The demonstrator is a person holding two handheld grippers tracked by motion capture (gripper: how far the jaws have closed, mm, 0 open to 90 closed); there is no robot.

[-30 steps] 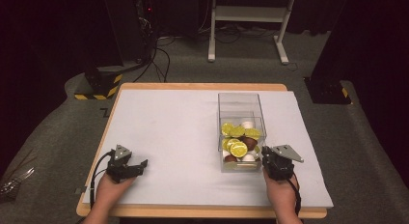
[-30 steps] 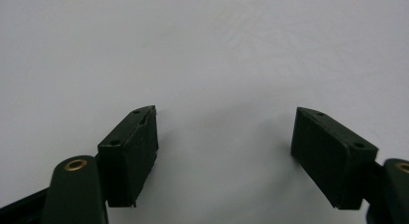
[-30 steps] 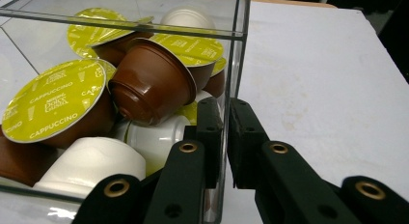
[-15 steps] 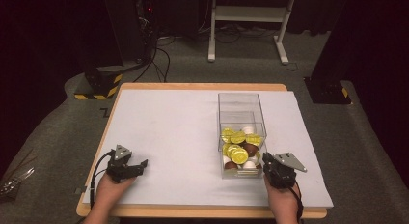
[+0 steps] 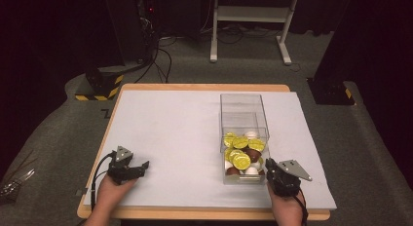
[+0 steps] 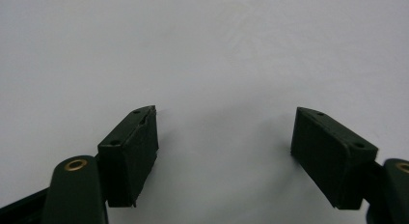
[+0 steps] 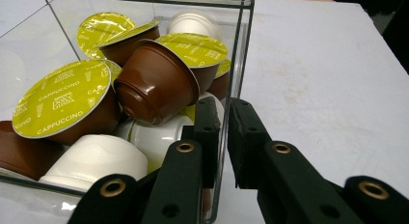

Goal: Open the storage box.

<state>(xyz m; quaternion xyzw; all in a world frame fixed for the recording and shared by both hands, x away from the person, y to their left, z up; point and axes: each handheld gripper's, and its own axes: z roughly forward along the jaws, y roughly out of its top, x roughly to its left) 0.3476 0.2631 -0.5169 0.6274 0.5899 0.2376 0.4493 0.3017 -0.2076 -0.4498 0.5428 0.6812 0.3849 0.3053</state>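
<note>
I see the clear box (image 5: 243,120) on the tabletop's (image 5: 165,123) right, long axis running away from me. Right gripper (image 7: 223,119) fingers clamp its near-right wall; capsules (image 7: 156,81) inside. Left gripper (image 6: 224,137) fingers gape, empty.

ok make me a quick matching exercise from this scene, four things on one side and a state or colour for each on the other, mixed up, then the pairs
Things
1. left gripper
2. right gripper
3. clear box
4. capsule lids

States or colours
A. yellow-green, printed "cappuccino"
B. jaws clamped on a clear wall
C. jaws wide apart over the bare white table
D. holds capsules at its near end, far end bare

Pairs: 1-C, 2-B, 3-D, 4-A
</note>
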